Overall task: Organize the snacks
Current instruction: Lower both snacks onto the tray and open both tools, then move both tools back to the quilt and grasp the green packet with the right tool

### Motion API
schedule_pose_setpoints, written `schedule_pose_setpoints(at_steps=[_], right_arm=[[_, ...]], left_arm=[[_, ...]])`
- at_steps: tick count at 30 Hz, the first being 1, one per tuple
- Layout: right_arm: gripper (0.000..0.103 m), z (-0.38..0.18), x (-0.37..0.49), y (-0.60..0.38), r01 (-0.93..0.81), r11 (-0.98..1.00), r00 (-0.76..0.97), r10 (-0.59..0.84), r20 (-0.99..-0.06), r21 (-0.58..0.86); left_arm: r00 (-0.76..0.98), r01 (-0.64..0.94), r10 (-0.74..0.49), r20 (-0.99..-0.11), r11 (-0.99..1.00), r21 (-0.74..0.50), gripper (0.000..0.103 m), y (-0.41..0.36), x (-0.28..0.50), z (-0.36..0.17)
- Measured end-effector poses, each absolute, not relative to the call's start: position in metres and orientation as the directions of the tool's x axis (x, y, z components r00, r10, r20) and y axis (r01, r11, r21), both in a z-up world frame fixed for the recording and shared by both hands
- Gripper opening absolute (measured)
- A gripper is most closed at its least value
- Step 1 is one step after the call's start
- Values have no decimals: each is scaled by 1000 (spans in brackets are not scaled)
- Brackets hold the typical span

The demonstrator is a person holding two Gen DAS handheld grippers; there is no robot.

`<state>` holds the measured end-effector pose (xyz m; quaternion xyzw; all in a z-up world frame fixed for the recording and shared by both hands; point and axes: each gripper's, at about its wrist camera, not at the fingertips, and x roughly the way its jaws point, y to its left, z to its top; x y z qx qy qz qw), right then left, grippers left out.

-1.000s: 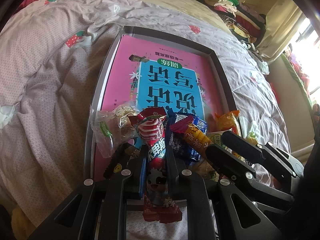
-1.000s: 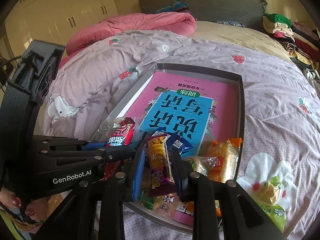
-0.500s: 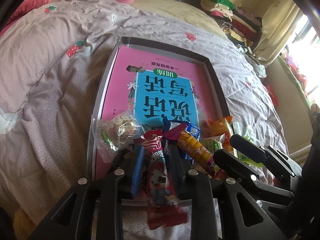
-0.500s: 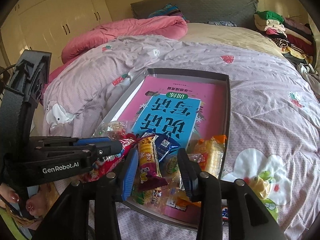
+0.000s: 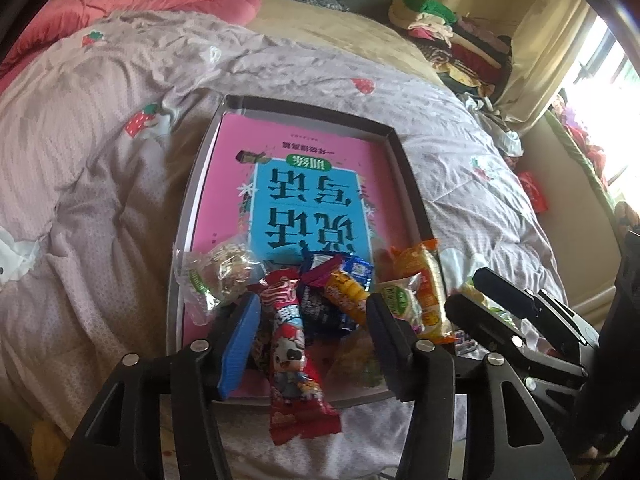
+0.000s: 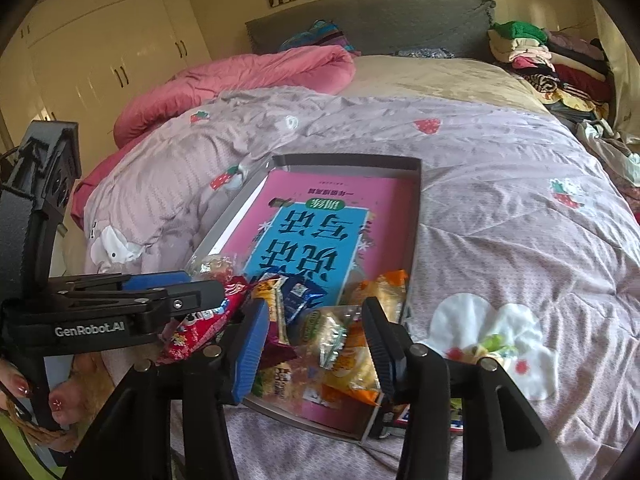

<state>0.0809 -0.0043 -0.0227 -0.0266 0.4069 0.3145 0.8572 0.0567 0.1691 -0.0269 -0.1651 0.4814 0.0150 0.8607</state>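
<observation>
A grey shallow tray (image 5: 191, 208) with a pink and blue book (image 5: 308, 196) in it lies on the quilt. Several snack packs are heaped at its near end. My left gripper (image 5: 312, 340) hangs over that end with its jaws opening. The red cartoon pack (image 5: 288, 340) lies loose between them, its tail over the front rim. My right gripper (image 6: 314, 346) is just to the right, jaws also opening. A yellow and purple bar (image 6: 274, 316) lies free between its fingers, on the heap. Each gripper shows in the other's view: right gripper (image 5: 468, 290), left gripper (image 6: 200, 286).
A lilac strawberry quilt (image 6: 500, 208) covers the bed, with a pink duvet (image 6: 248, 76) behind and folded clothes (image 6: 552, 60) at the far right. A green-yellow packet (image 6: 496, 346) lies on the quilt right of the tray (image 6: 416, 216). A person's toes (image 6: 24, 384) show at lower left.
Both grippers went from shut to open, letting go of the red pack and the yellow bar, which now rest in the heap. Both have drawn back a little from the tray.
</observation>
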Motion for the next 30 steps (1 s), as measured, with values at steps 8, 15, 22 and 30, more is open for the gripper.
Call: schedule_pose_setpoints(at_steps=[8, 15, 22, 30], right_arm=[[52, -13, 86, -36, -509, 832, 516, 501, -694, 222], [57, -5, 91, -68, -464, 853, 547, 487, -680, 238], [59, -1, 95, -115, -387, 884, 584, 456, -671, 263], [62, -4, 96, -152, -335, 898, 590, 436, -680, 285]], left_arm=[[552, -147, -147, -821, 952, -269, 63, 155, 55, -13], [562, -102, -177, -808, 955, -280, 73, 135, 55, -1], [553, -26, -218, -804, 960, -278, 75, 103, 58, 10], [515, 60, -254, -819, 963, -262, 75, 61, 65, 11]])
